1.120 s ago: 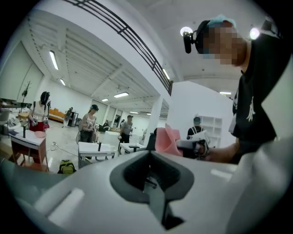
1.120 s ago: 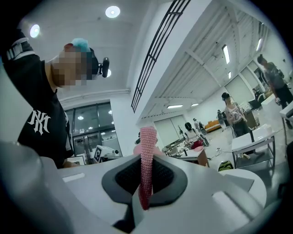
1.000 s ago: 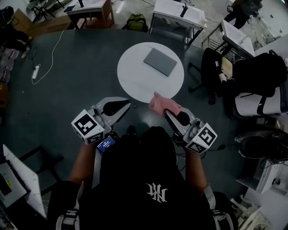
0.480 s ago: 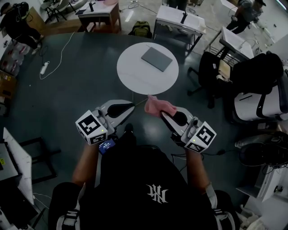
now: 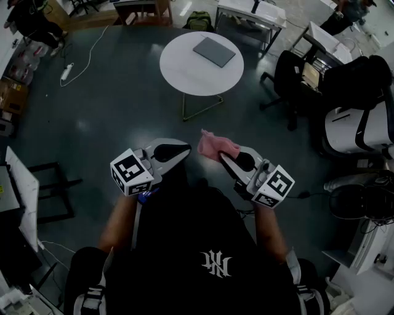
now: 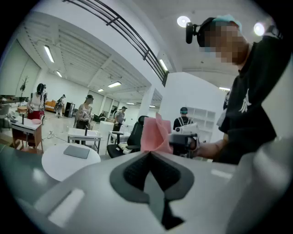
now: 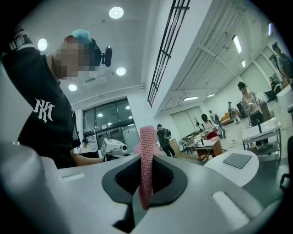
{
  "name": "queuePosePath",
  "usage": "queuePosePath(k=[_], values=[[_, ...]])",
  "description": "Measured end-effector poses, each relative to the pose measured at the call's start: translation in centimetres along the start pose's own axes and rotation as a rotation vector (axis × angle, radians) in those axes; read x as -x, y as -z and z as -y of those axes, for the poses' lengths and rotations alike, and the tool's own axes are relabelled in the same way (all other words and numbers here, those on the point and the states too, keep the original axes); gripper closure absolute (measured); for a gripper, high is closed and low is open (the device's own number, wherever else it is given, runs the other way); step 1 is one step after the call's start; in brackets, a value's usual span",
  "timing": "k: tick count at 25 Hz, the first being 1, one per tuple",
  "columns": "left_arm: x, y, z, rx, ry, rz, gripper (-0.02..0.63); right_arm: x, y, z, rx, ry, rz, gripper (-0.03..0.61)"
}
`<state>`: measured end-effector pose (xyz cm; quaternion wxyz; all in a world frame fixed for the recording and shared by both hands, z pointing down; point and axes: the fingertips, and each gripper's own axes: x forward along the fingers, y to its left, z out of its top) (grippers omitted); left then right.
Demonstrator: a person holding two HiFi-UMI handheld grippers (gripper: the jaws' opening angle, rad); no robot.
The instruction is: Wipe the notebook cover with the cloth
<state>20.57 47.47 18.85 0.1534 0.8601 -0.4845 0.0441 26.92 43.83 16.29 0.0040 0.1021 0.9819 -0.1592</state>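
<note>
A grey notebook point(image 5: 214, 51) lies flat on a round white table point(image 5: 184, 71), well ahead of both grippers; it also shows in the left gripper view as the notebook point(image 6: 76, 151) and in the right gripper view as the notebook point(image 7: 237, 160). My right gripper point(image 5: 225, 154) is shut on a pink cloth point(image 5: 215, 145), which sticks up between its jaws as the cloth point(image 7: 146, 164). My left gripper point(image 5: 180, 147) is shut with nothing in it point(image 6: 151, 157). Both are held close in front of the person's body, far short of the table.
Black office chairs point(image 5: 295, 74) stand right of the round table. Desks point(image 5: 249, 15) line the far side, with a green backpack point(image 5: 198, 21) on the floor between them. A cable with a power strip point(image 5: 66, 71) lies at the left. Several people stand in the room's background.
The round table with the notebook has slid further away and up in the head view, as the person has stepped back. Both grippers kept their hold and moved slightly closer together.
</note>
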Motion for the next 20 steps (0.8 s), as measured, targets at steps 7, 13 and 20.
queuePosePath(k=[7,13,20], values=[[0.5,-0.3,3.0,-0.019,-0.041,0.004,0.611,1.8,0.4,-2.6,0.029,-0.057,-0.005,0.569],[0.3,-0.2,4.3,-0.027,-0.04,-0.006,0.611,2.6,0.2,-3.8,0.039,-0.074,0.013,0.569],[-0.8,-0.5,5.5,-0.042,-0.029,-0.022,0.611,4.8,0.0,-3.6,0.03,-0.054,0.041,0.569]])
